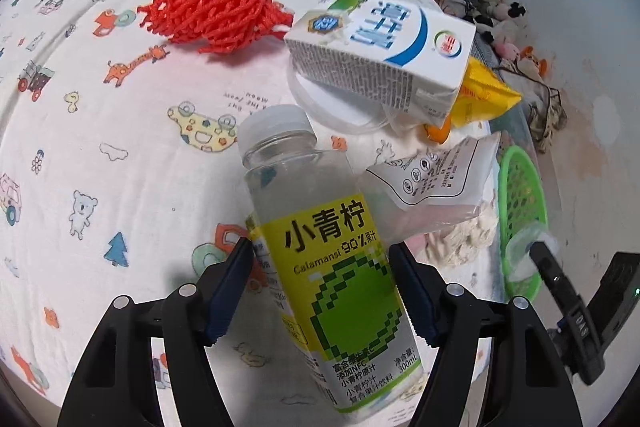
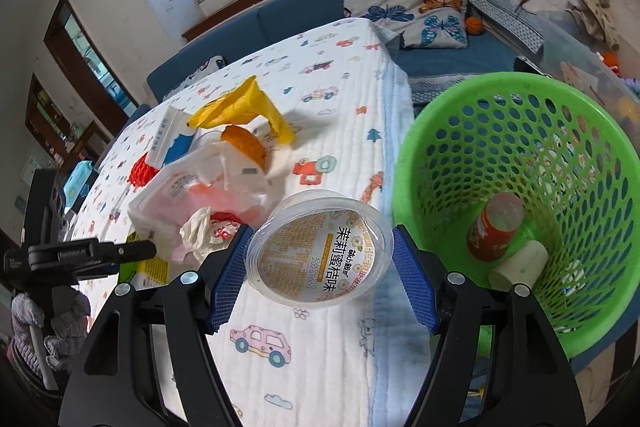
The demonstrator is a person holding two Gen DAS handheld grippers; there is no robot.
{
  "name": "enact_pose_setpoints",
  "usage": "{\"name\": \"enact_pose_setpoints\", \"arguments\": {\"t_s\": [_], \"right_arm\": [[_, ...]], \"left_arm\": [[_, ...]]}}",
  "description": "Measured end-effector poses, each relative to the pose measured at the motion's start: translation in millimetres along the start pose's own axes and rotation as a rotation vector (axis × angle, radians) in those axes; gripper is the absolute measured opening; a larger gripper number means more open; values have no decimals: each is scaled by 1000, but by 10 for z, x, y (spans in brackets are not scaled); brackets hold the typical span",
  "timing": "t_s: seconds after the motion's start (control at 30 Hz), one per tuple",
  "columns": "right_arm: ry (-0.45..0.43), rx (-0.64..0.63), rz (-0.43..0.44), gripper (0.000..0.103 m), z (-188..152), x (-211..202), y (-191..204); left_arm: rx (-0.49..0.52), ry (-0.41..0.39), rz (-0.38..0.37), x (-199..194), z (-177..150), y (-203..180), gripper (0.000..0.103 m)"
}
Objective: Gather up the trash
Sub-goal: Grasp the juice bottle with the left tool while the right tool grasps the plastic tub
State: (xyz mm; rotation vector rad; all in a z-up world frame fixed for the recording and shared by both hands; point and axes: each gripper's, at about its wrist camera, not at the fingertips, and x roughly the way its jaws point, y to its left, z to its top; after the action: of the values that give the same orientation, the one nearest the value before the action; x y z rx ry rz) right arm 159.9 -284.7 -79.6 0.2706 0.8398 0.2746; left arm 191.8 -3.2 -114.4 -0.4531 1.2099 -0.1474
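Left gripper (image 1: 320, 287) jaws clamp a clear bottle (image 1: 324, 259) with a yellow-green label, held above the cartoon-print worktop (image 1: 120, 155) — a milk carton (image 1: 384, 55) and red netting (image 1: 216, 15) lie beyond. Right gripper (image 2: 320, 267) jaws grip a round clear tub (image 2: 320, 247) at the worktop's edge, just beside the green basket (image 2: 440, 155) — an orange can (image 2: 494, 227) already inside
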Motion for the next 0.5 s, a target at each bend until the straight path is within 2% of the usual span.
{"name": "enact_pose_setpoints", "arguments": {"t_s": [0.27, 0.5], "right_arm": [[4, -6, 7, 70, -7, 1, 24], [10, -3, 11, 70, -19, 20, 23]], "left_arm": [[38, 8, 7, 10, 0, -29, 68], [75, 18, 27, 32, -66, -106, 75]]}}
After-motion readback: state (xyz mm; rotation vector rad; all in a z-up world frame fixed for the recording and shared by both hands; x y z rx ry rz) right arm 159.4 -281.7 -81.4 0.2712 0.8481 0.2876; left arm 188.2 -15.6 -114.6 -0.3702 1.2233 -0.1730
